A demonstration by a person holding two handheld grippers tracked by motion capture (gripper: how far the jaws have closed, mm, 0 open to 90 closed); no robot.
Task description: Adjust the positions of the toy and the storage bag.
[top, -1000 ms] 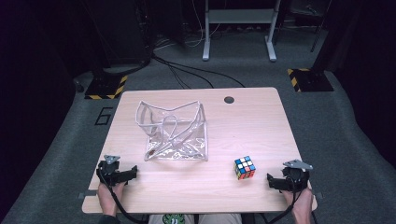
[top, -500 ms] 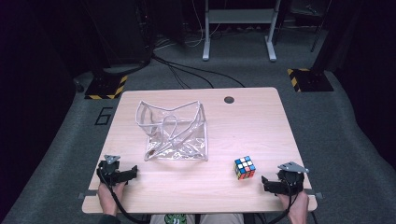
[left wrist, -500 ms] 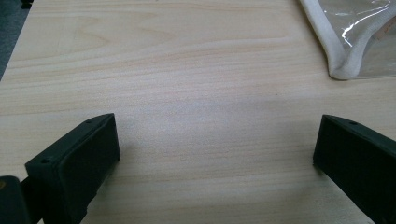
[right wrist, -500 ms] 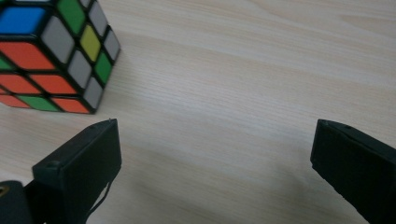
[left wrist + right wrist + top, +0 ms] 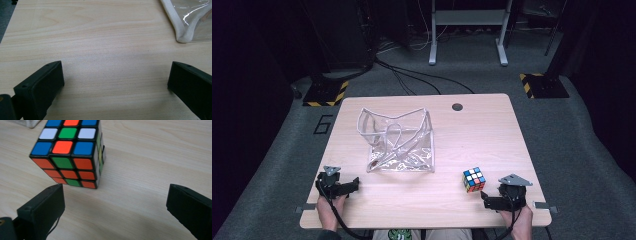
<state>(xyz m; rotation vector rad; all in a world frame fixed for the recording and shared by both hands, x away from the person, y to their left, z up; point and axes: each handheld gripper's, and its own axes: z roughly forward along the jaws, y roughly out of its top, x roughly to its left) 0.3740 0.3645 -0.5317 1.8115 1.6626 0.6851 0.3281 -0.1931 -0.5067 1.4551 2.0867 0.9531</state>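
Scrambled multicoloured plastic puzzle cube [image 5: 474,179] sitting on the pale wooden table [image 5: 472,130], near right, just left of and slightly beyond the right gripper [image 5: 490,201]. Jaws spread wide, pinching nothing, cube off toward the left jaw rather than centred. Left gripper [image 5: 352,184] spread too, well apart, nearer the clear plastic bag [image 5: 397,142]. Right clearly closer; likely needs a small leftward shift.

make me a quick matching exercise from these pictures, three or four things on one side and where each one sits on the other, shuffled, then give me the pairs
Things:
1. puzzle cube
2. clear bag
3. left gripper
4. round hole

Places:
A. near the table's far edge
B. near-left part of the table
C. just ahead of the right gripper
D. middle of the table, left of centre

Pairs: 1-C, 2-D, 3-B, 4-A
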